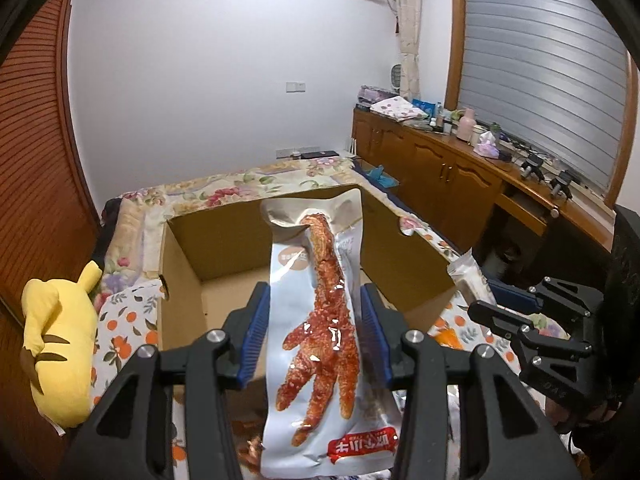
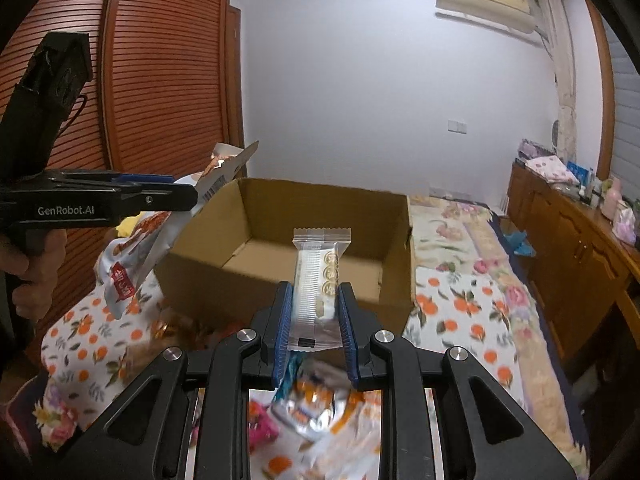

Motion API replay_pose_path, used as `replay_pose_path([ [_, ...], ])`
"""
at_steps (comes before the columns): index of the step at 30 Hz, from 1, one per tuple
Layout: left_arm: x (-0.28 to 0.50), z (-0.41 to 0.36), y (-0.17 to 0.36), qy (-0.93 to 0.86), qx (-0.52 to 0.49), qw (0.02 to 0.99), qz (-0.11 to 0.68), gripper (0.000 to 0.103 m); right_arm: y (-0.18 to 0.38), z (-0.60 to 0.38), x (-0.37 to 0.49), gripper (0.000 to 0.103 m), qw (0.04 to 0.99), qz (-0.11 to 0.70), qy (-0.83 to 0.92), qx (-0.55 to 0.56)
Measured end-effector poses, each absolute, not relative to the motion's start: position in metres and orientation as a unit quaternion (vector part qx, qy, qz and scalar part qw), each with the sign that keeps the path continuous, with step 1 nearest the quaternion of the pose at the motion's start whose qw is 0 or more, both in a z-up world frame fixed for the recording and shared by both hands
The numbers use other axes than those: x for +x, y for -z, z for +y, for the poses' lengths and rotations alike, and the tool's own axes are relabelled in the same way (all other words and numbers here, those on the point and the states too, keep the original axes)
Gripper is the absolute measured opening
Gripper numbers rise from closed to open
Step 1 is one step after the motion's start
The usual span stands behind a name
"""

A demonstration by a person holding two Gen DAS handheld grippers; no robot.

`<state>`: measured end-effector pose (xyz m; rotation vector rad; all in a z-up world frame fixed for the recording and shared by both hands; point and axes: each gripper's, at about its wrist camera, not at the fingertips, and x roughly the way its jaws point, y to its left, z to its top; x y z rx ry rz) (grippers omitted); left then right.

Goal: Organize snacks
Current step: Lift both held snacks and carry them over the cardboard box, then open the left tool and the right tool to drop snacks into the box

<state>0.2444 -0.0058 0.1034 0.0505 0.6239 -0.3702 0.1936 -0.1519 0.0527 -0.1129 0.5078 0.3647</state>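
My left gripper [image 1: 314, 312] is shut on a long white packet with a red chicken foot [image 1: 320, 340] and holds it upright just before the open cardboard box [image 1: 184, 280] on the bed. The same packet [image 2: 136, 248] hangs from that gripper at the left of the right wrist view. My right gripper [image 2: 314, 312] is shut on a small clear-wrapped biscuit bar [image 2: 318, 284], held above the bed just before the near wall of the box [image 2: 208, 276]. The box floor that shows is bare. The right gripper [image 1: 496, 320] also shows at the right of the left wrist view.
Several loose snack packets [image 2: 312, 408] lie on the orange-print bedspread [image 2: 460, 320] below my right gripper. A yellow plush toy [image 1: 60, 344] lies left of the box. A wooden wardrobe [image 2: 160, 80] stands left; a cluttered wooden cabinet [image 1: 440, 168] stands right.
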Motion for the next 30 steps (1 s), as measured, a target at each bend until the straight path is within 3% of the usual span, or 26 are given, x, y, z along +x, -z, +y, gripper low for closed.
replay_pose_path([
  [23,0.324,-0.006,-0.082,0.127,0.044,0.929,0.344,0.046,-0.03,-0.134,0.287,0.021,0.931,0.319,-0.177,-0.029],
  [30,0.333,-0.02,-0.082,0.126,0.057,0.925,0.353,0.057,-0.024,-0.134,0.293,0.028,0.926,0.334,-0.173,-0.02],
])
